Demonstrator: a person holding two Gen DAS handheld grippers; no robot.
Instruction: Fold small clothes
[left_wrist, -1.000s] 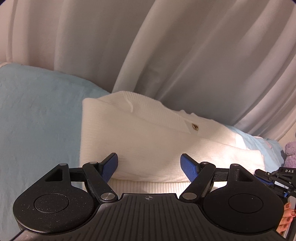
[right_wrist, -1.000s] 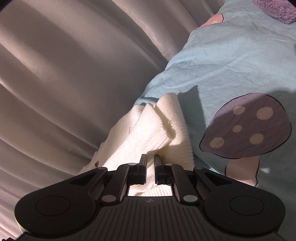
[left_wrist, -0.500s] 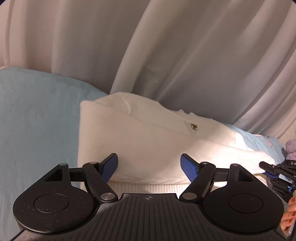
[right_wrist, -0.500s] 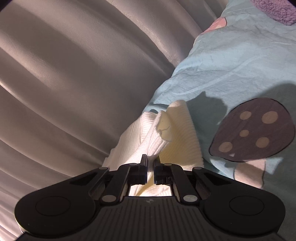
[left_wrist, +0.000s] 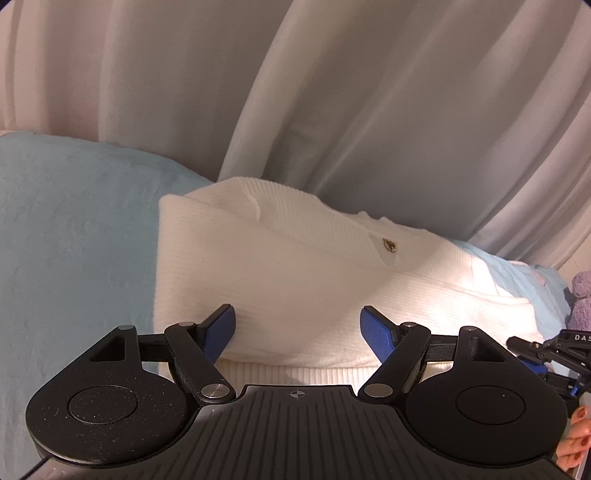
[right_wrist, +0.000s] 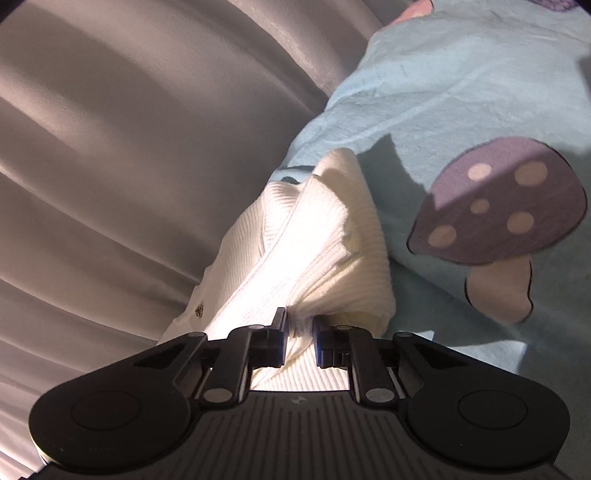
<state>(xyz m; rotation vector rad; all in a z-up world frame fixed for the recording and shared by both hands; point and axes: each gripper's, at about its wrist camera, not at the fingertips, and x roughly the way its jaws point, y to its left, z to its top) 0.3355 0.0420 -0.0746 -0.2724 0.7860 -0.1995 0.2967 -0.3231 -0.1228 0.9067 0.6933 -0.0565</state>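
A white ribbed knit garment (left_wrist: 277, 266) with a small gold button (left_wrist: 388, 244) lies folded on the light blue bed sheet (left_wrist: 74, 240). My left gripper (left_wrist: 299, 328) stands open over its near edge, blue pads wide apart on either side of the fabric and not pinching it. In the right wrist view my right gripper (right_wrist: 299, 332) is at the garment's (right_wrist: 325, 221) end. A bunched fold of knit fills the narrow gap between its pads. Its jaws are opening slightly, with the fabric still touching both pads.
Pale curtains (left_wrist: 369, 110) hang close behind the bed. The sheet carries a purple mushroom print (right_wrist: 498, 203) right of the garment. A purple plush thing (left_wrist: 581, 299) sits at the far right, and a person's fingers (left_wrist: 576, 443) show at the lower right corner.
The right gripper's jaws stand a little wider on the fold than half a second ago, and its view has shifted slightly. The left gripper has stayed put and open.
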